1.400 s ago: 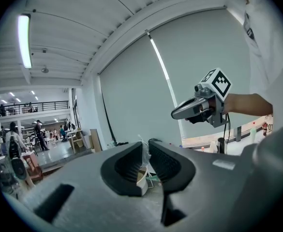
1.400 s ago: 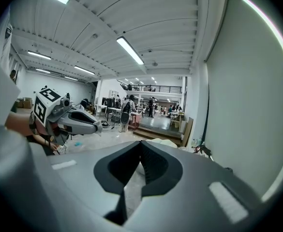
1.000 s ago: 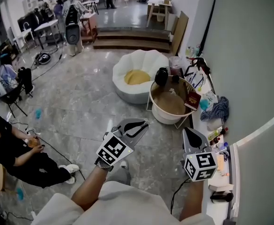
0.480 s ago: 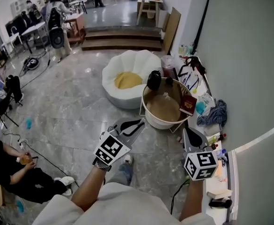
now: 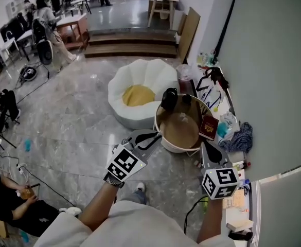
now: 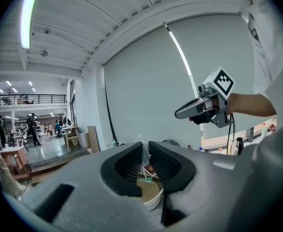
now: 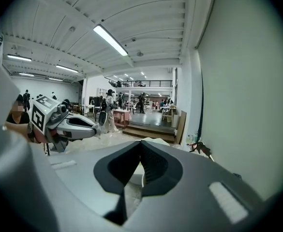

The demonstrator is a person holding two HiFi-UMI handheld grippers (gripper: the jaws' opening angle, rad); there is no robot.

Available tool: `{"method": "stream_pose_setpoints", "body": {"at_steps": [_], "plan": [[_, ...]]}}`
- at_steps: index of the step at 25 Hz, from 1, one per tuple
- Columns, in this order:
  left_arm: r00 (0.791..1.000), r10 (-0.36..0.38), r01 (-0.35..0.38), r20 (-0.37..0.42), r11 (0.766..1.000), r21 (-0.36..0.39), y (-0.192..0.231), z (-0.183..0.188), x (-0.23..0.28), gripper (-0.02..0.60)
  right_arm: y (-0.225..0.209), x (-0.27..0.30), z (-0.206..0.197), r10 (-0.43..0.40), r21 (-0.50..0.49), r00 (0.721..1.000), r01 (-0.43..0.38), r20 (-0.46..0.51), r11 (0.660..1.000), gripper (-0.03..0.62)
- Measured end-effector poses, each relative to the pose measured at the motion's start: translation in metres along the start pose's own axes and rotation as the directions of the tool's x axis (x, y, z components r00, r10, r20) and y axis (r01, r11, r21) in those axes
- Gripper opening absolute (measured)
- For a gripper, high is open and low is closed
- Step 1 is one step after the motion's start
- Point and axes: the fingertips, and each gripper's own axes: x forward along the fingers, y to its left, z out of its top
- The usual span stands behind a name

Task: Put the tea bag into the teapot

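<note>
Your left tongs (image 5: 158,137) stand narrowly parted. In the left gripper view the slit between the pads shows the bench beyond, and a pale wisp crosses it that cannot be identified. Your right tongs (image 5: 206,144) are closed at the tips, with nothing seen between them. Both sit at lower centre of the head view, just short of the near rim of the round bench (image 5: 178,134). The left tongs are over bare floor, and the right tongs are beside the cluttered wall shelf (image 5: 240,210).

On the bench, the black teapot (image 5: 169,99) stands upright at the far left rim. What appears to be the tea bag (image 5: 183,117), small and pale, lies near the middle of the bench, apart from the teapot. A red booklet (image 5: 208,126) rests at the right rim, between your right tongs and the teapot.

Further out, a white petal-shaped seat (image 5: 140,76) with a yellow cushion (image 5: 138,94) stands just beside the bench, left of centre. A blue cloth (image 5: 241,136) lies on the shelf at the right. Wooden steps (image 5: 135,42) cross the upper centre. A seated person (image 5: 16,207) occupies the lower left corner.
</note>
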Motion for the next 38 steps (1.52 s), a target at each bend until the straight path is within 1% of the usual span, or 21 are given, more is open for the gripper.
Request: {"method": "stream_pose_setpoints", "body": {"at_steps": [9,17,25,32,38], "plan": [[0.999,-0.041,0.041,0.005,0.999,-0.02,0.072,-0.004,0.052,0.046,-0.032,0.076,0.014,-0.032,0.019,0.999,0.033,-0.042,0.999,0.008],[0.999,-0.046,0.047,0.008,0.999,-0.017,0.122,-0.01,0.072,0.046,-0.042,0.126,0.025,-0.042,0.037,0.998,0.044,-0.049,0.998,0.008],[0.998,-0.064,0.063,-0.013,0.998,-0.022,0.15,-0.025,0.084,0.046,-0.038,0.162,0.024,-0.028,0.055,0.998,0.031,-0.057,0.998,0.008],[0.996,-0.08,0.079,-0.028,0.996,-0.038,0.165,-0.037,0.092,0.046,-0.039,0.174,0.021,-0.041,0.082,0.997,0.046,-0.066,0.996,0.008],[0.996,-0.087,0.085,-0.03,0.995,-0.054,0.176,-0.041,0.106,0.046,-0.053,0.185,0.02,-0.067,0.098,0.995,0.073,-0.071,0.993,0.008]]}}
